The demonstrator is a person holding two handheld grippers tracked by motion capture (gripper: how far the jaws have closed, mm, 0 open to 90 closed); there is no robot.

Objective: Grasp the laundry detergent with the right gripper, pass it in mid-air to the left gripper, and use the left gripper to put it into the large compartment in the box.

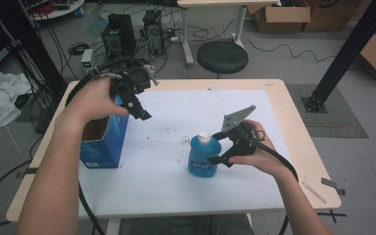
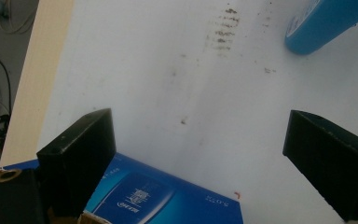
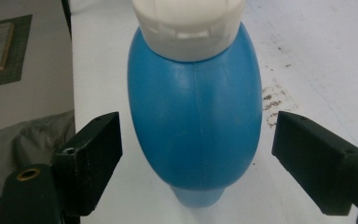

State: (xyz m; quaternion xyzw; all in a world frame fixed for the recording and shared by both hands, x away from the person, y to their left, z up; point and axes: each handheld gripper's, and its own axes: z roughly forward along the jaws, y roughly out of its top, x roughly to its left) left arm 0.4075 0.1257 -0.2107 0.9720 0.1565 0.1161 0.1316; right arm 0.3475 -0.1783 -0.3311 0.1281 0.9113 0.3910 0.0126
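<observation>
Nearest the person, the right tongs point(image 1: 219, 148) sit low over the white sheet point(image 1: 176, 186) that covers the surface point(image 1: 293, 122), held in the right hand point(image 1: 257, 152) and pointing left at a blue bottle point(image 1: 204, 156). The bottle stands upright on the sheet near its middle, with a white cap point(image 1: 204, 137) on top. In the right gripper view the jaws stand wide apart, one on each side of the bottle's point(image 3: 196, 130) rounded body, with a gap showing between each jaw and the plastic, so they are open around it and not touching. A grey three-cornered plate point(image 1: 237, 117) rises from the top of this gripper.

Farther back and to the left, an open blue cardboard box point(image 1: 103, 139) stands on the sheet near the surface's left edge. The left hand point(image 1: 95, 100) holds the left tongs point(image 1: 139, 110) above the box's far right corner. In the left gripper view the jaws are spread wide with nothing between them, the box's point(image 2: 168, 200) printed side lies below, and dark smudges point(image 2: 223, 28) mark the sheet beyond.

Past the surface, a round black stool point(image 1: 222, 56) stands on the floor among cables.
</observation>
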